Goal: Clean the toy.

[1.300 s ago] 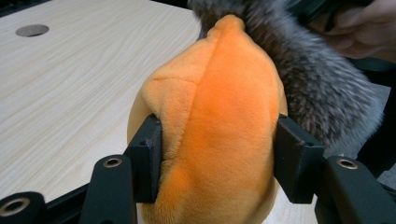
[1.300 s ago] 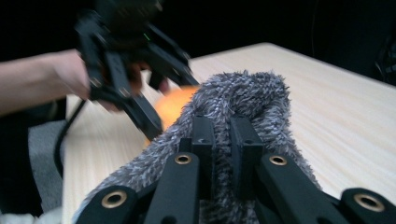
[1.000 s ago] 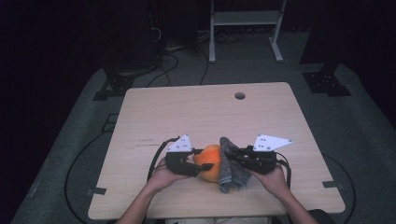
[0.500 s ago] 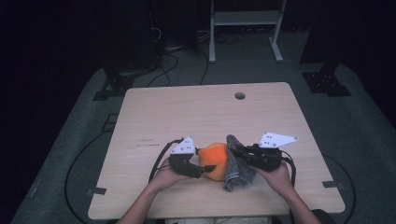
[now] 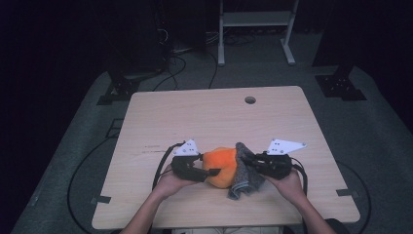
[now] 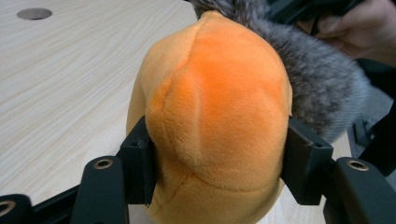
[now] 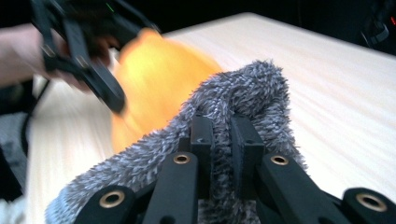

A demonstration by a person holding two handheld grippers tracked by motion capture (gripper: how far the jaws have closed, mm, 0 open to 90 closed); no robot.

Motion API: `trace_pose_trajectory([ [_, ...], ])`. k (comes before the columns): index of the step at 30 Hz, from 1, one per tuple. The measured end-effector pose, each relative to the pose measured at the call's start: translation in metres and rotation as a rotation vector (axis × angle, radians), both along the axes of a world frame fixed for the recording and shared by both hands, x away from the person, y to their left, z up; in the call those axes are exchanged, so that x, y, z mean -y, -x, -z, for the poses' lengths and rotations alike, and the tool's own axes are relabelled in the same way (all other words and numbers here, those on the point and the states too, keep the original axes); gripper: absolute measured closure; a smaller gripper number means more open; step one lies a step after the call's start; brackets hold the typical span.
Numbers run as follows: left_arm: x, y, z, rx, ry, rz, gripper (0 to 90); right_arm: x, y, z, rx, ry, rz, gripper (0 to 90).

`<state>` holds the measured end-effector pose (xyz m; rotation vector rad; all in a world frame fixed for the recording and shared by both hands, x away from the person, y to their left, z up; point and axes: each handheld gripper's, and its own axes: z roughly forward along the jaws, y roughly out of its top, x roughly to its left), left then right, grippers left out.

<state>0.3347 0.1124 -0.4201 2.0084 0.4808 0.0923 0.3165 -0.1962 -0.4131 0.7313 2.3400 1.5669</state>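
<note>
We see a pale wooden table (image 5: 214, 117) with a round cable hole (image 5: 250, 100) near its far edge, and both hands working at its near middle.

The left gripper (image 5: 207, 171) reaches in from the left and holds a round orange plush toy (image 5: 221, 165) between its two black jaws. In the left gripper view the pads press into the soft sides of the orange plush toy (image 6: 215, 121), one on each side, so the jaws stand partly open, as wide as the toy's squeezed body. They have just been closing a little on it. The toy sits at the near middle of the table, between the two grippers.

The right gripper (image 5: 246, 163) comes in from the right, and its jaws are almost fully closed on a fuzzy grey knitted sock (image 5: 242, 173). In the right gripper view the two black pads pinch a fold of the grey sock (image 7: 247, 88) between them, with fuzzy fabric bulging above and trailing down to the near left. The sock lies just to the right of the orange toy and touches it; in the left gripper view its grey fur (image 6: 317, 88) wraps round the toy's far right side. Whether the toy is partly inside the sock we cannot tell.

The person's left hand (image 5: 170, 181) and right hand (image 5: 287, 183) grip the tools from the near edge. Black cable (image 5: 163, 161) loops to the left of the left gripper.
</note>
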Motion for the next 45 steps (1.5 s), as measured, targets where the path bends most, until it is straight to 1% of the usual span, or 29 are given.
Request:
trace_pose_trajectory([
  [1, 0.0, 0.0, 0.001, 0.002, 0.006, 0.003, 37.4, 0.003, -0.001, 0.001, -0.006, 0.012, 0.005, 80.6],
  [2, 0.002, 0.001, 0.001, 0.007, 0.004, 0.002, 37.1, 0.007, -0.001, 0.001, -0.015, 0.005, 0.012, 80.8],
  [4, 0.007, 0.002, 0.002, 0.013, 0.002, -0.006, 37.0, 0.007, 0.002, -0.002, -0.009, -0.011, 0.004, 80.9],
  [5, 0.008, 0.002, 0.001, 0.021, -0.002, -0.008, 37.0, 0.003, 0.005, -0.006, 0.01, -0.025, -0.018, 80.9],
  [6, 0.011, 0.002, 0.001, 0.025, 0.0, -0.023, 37.0, 0.0, 0.007, -0.009, 0.018, -0.036, -0.033, 80.9],
  [7, 0.013, 0.002, 0.002, 0.024, 0.01, -0.038, 37.0, -0.006, 0.01, -0.013, 0.042, -0.047, -0.059, 80.9],
  [9, 0.016, 0.004, 0.003, 0.031, 0.019, -0.051, 37.2, -0.014, 0.013, -0.016, 0.066, -0.027, -0.071, 80.9],
  [10, 0.016, 0.005, 0.003, 0.035, 0.011, -0.051, 37.2, -0.016, 0.012, -0.015, 0.072, -0.014, -0.066, 80.9],
  [12, 0.016, 0.005, 0.003, 0.029, 0.01, -0.054, 37.2, -0.012, 0.008, -0.011, 0.053, -0.012, -0.054, 81.1],
  [14, 0.015, 0.004, 0.004, 0.021, 0.013, -0.054, 37.2, -0.006, 0.005, -0.006, 0.04, 0.015, -0.021, 81.1],
  [16, 0.016, 0.004, 0.004, 0.026, 0.014, -0.053, 37.2, -0.001, 0.004, -0.005, 0.024, 0.025, -0.007, 80.8],
  [19, 0.019, 0.006, 0.004, 0.035, 0.011, -0.044, 37.2, -0.004, 0.01, -0.011, 0.045, -0.011, -0.027, 80.8],
  [20, 0.02, 0.007, 0.003, 0.041, 0.002, -0.04, 37.2, -0.007, 0.011, -0.013, 0.058, -0.012, -0.037, 80.7],
  [22, 0.018, 0.007, 0.003, 0.034, -0.001, -0.042, 36.8, -0.01, 0.01, -0.015, 0.067, 0.017, -0.031, 81.0],
  [23, 0.017, 0.006, 0.003, 0.028, 0.006, -0.042, 36.7, -0.008, 0.008, -0.013, 0.05, 0.013, -0.026, 81.1],
  [25, 0.016, 0.006, 0.004, 0.026, 0.009, -0.041, 36.7, -0.002, 0.005, -0.01, 0.04, 0.02, 0.006, 81.3],
  [28, 0.019, 0.007, 0.003, 0.038, 0.004, -0.041, 36.7, 0.005, 0.005, -0.006, 0.019, 0.015, 0.019, 81.3],
  [29, 0.02, 0.008, 0.003, 0.043, 0.003, -0.039, 36.7, 0.003, 0.008, -0.008, 0.027, -0.008, 0.002, 81.3],
  [31, 0.023, 0.008, 0.003, 0.05, -0.001, -0.039, 36.7, -0.004, 0.013, -0.013, 0.045, -0.05, -0.059, 81.2],
  [32, 0.025, 0.01, 0.003, 0.056, -0.009, -0.037, 36.6, -0.008, 0.014, -0.014, 0.061, -0.044, -0.07, 81.2],
  [33, 0.025, 0.01, 0.002, 0.066, -0.014, -0.03, 35.6, -0.014, 0.015, -0.015, 0.078, -0.015, -0.076, 81.0],
  [34, 0.025, 0.011, 0.002, 0.068, -0.02, -0.012, 33.1, -0.016, 0.015, -0.015, 0.08, -0.004, -0.074, 81.0],
  [36, 0.021, 0.01, 0.003, 0.048, 0.002, 0.03, 27.1, -0.012, 0.011, -0.012, 0.057, -0.013, -0.067, 81.1],
  [37, 0.02, 0.01, 0.003, 0.052, 0.002, 0.028, 27.8, -0.008, 0.01, -0.011, 0.053, -0.009, -0.048, 81.2],
  [39, 0.023, 0.01, 0.003, 0.065, -0.002, 0.019, 31.9, -0.004, 0.009, -0.009, 0.044, -0.012, -0.04, 81.4],
  [40, 0.025, 0.011, 0.004, 0.072, -0.005, 0.013, 33.8, -0.004, 0.011, -0.01, 0.05, -0.005, -0.039, 81.4],
  [42, 0.027, 0.012, 0.003, 0.081, -0.009, 0.007, 36.4, -0.007, 0.016, -0.012, 0.068, -0.018, -0.059, 81.5],
  [43, 0.029, 0.013, 0.003, 0.085, -0.01, 0.007, 36.8, -0.01, 0.018, -0.014, 0.07, -0.032, -0.085, 81.4],
  [45, 0.034, 0.017, 0.003, 0.112, -0.032, 0.017, 37.1, -0.021, 0.023, -0.019, 0.09, -0.039, -0.139, 81.4],
])
